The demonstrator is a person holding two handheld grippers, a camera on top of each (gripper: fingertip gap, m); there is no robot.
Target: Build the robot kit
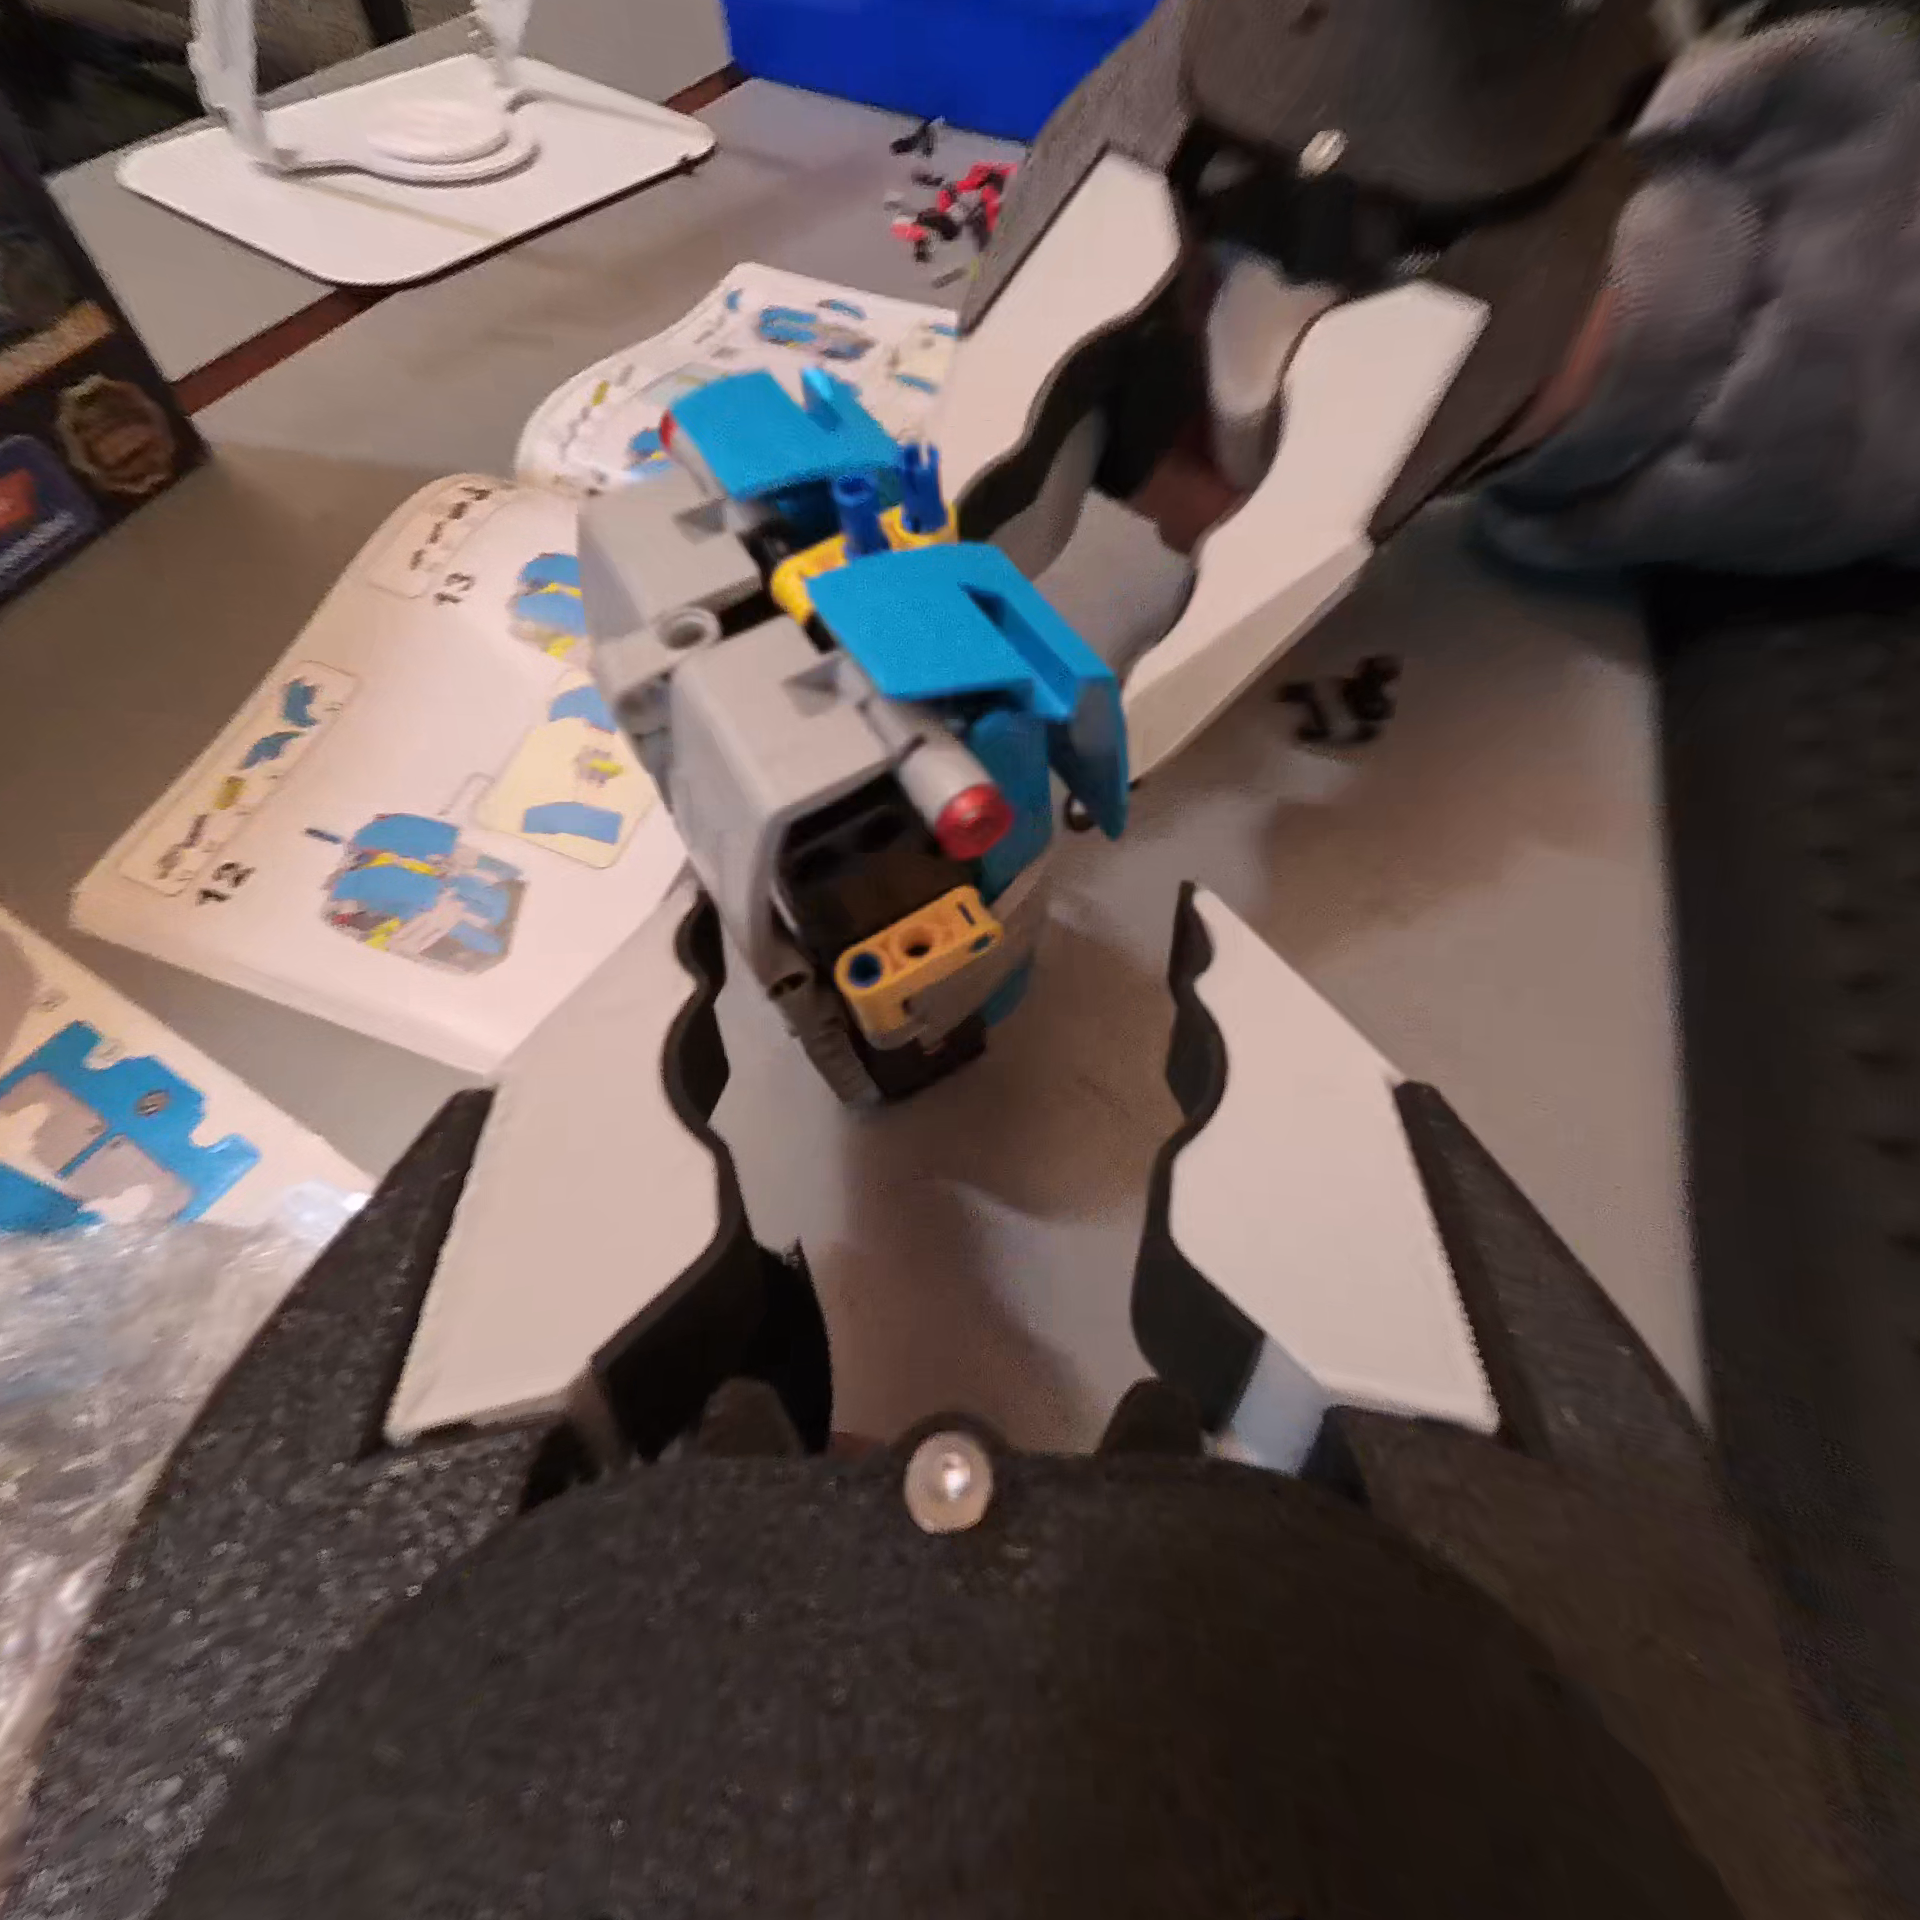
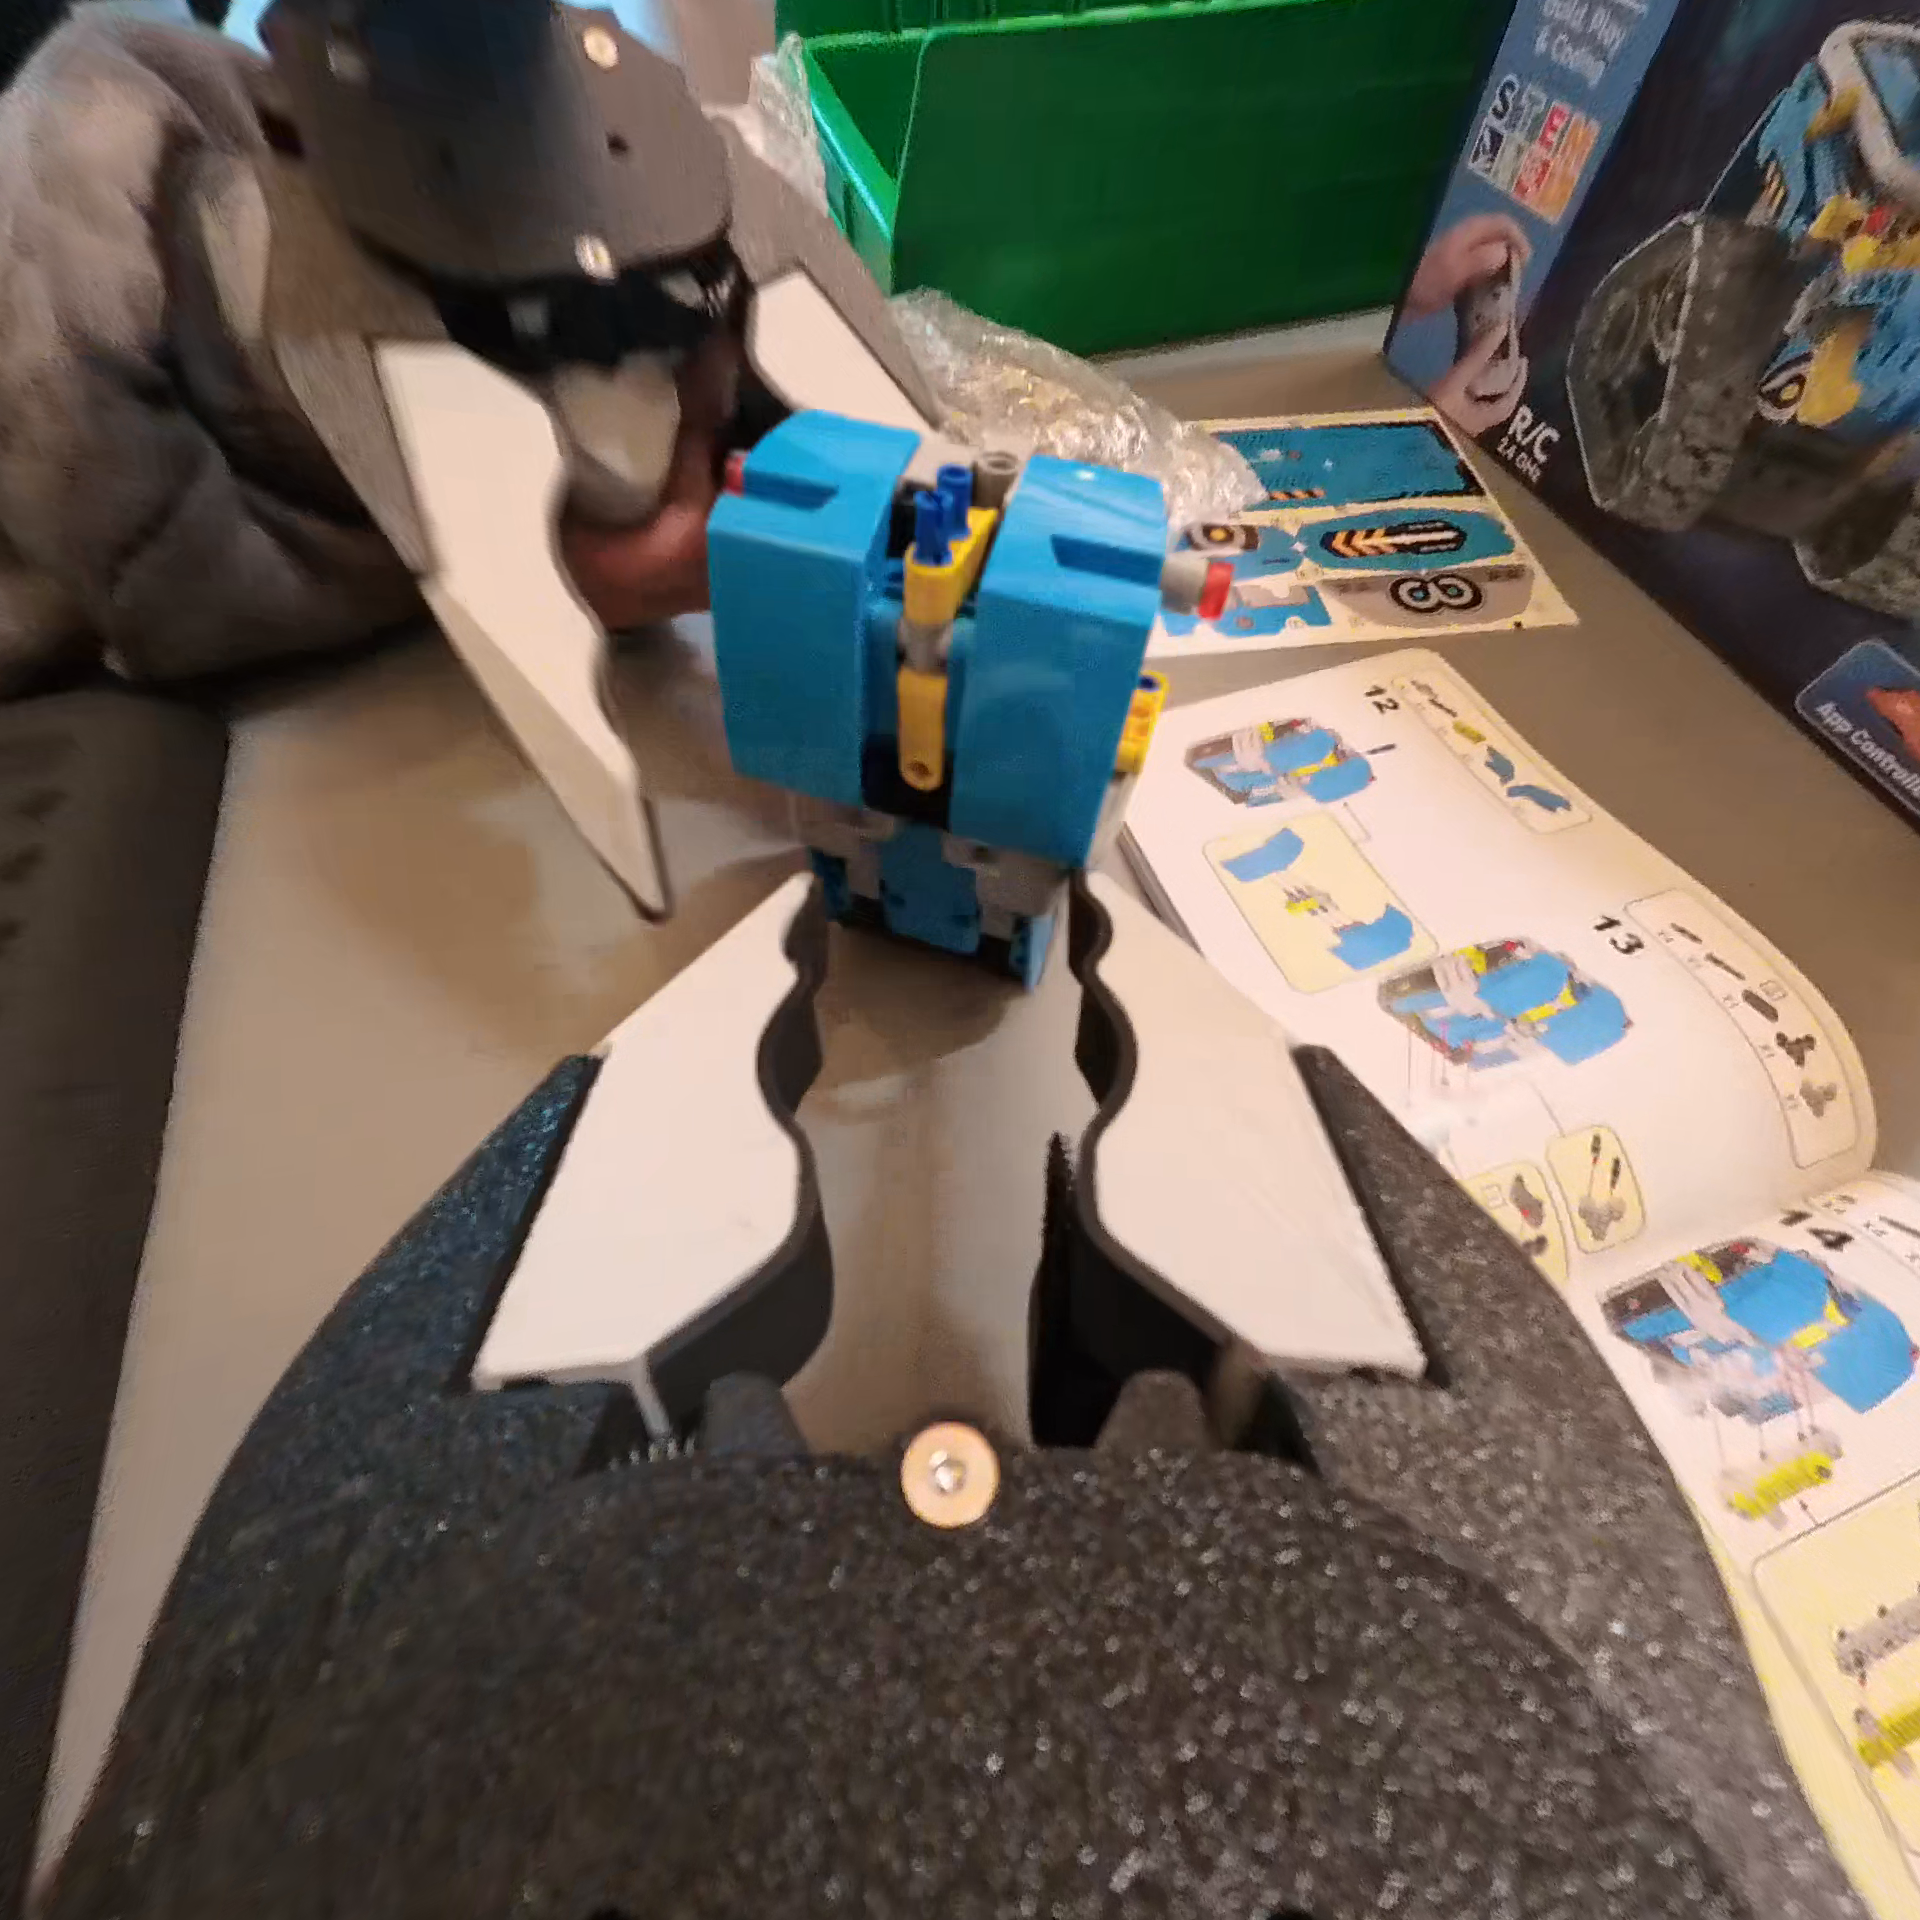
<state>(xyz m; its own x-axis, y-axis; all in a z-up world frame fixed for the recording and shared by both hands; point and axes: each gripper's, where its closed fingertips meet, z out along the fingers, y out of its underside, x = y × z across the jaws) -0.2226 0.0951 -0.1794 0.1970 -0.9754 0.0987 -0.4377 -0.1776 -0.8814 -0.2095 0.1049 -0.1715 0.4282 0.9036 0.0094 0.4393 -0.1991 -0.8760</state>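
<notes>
Your left gripper and right gripper, both spread, flank the brick model; only the right view shows the green bin.

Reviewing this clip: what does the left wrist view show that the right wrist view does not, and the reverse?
Only the left wrist view: a white tray, a blue bin and small loose parts.
Only the right wrist view: a green bin and a sticker sheet.
Both: the blue brick model standing on the table between the open left claw and open right claw, and the instruction booklet.
</notes>
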